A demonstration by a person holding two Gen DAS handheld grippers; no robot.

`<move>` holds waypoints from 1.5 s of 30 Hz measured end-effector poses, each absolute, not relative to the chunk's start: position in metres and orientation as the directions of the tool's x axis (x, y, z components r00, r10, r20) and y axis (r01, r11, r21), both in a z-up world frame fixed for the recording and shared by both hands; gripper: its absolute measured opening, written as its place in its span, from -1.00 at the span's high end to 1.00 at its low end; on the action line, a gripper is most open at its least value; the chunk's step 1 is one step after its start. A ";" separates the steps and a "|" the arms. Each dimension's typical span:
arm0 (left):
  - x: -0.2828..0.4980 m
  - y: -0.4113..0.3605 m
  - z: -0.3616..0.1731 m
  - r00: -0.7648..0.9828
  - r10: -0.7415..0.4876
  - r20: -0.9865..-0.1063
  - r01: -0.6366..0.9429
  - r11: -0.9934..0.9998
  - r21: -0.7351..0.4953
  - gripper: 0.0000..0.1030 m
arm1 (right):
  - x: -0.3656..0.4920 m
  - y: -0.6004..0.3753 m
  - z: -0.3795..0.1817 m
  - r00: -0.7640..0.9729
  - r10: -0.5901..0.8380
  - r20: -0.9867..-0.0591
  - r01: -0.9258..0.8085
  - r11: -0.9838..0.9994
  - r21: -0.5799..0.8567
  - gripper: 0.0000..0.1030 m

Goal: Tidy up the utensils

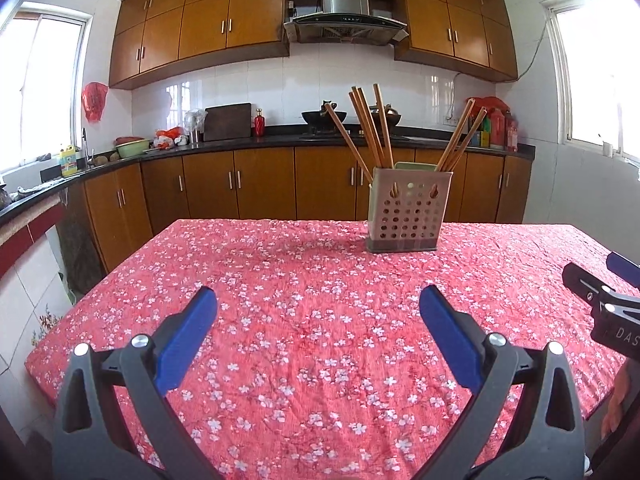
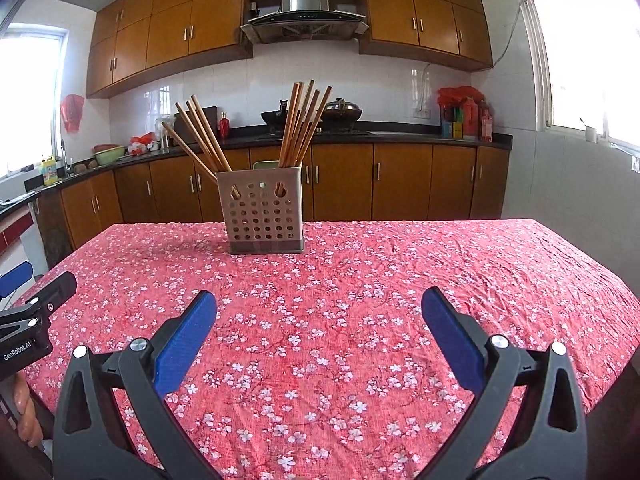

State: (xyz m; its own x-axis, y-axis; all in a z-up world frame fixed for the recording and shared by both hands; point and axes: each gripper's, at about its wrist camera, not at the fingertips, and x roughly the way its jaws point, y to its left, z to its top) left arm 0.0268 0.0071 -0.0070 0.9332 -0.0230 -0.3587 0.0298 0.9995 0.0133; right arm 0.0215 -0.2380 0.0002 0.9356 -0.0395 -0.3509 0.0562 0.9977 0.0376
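Left gripper point(image 1: 318, 304) w/ blue pads spread wide, holding nothing; right gripper point(image 2: 319, 306) same, wide & empty; both hover over the table w/ red floral cloth point(image 1: 280, 280). Beige perforated plastic utensil holder point(image 2: 264, 216) stands upright toward the far edge, wooden chopsticks point(image 2: 302, 128) fanned in two bunches inside. Behind: wooden kitchen cabinets point(image 1: 260, 184), black countertop point(image 1: 224, 142), steel range hood point(image 1: 345, 8), windows both sides. Left view catches right gripper at its right edge; right view shows left gripper at its left edge. Cloth btw grippers & holder bare; table edges visible all round.
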 end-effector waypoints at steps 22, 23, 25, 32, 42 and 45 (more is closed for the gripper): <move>0.028 0.007 -0.009 0.933 -0.029 -0.359 0.034 0.999 0.006 -0.92 | 0.021 -0.237 -0.001 0.933 -0.041 -0.358 0.061 0.997 0.046 -0.97; 0.028 0.007 -0.009 0.933 -0.030 -0.359 0.035 0.999 0.006 -0.92 | 0.021 -0.238 -0.001 0.933 -0.041 -0.358 0.061 0.997 0.046 -0.97; 0.028 0.007 -0.009 0.933 -0.031 -0.359 0.036 0.999 0.007 -0.92 | 0.022 -0.238 -0.001 0.933 -0.040 -0.358 0.061 0.997 0.047 -0.97; 0.028 0.007 -0.009 0.933 -0.032 -0.360 0.037 0.999 0.007 -0.92 | 0.022 -0.237 0.000 0.933 -0.040 -0.358 0.061 0.997 0.048 -0.97; 0.028 0.006 -0.010 0.932 -0.028 -0.361 0.032 0.999 0.005 -0.92 | 0.022 -0.237 0.000 0.932 -0.039 -0.360 0.061 0.997 0.049 -0.97; 0.028 0.006 -0.011 0.931 -0.027 -0.364 0.030 1.000 0.001 -0.92 | 0.022 -0.237 -0.001 0.931 -0.038 -0.363 0.060 0.997 0.049 -0.97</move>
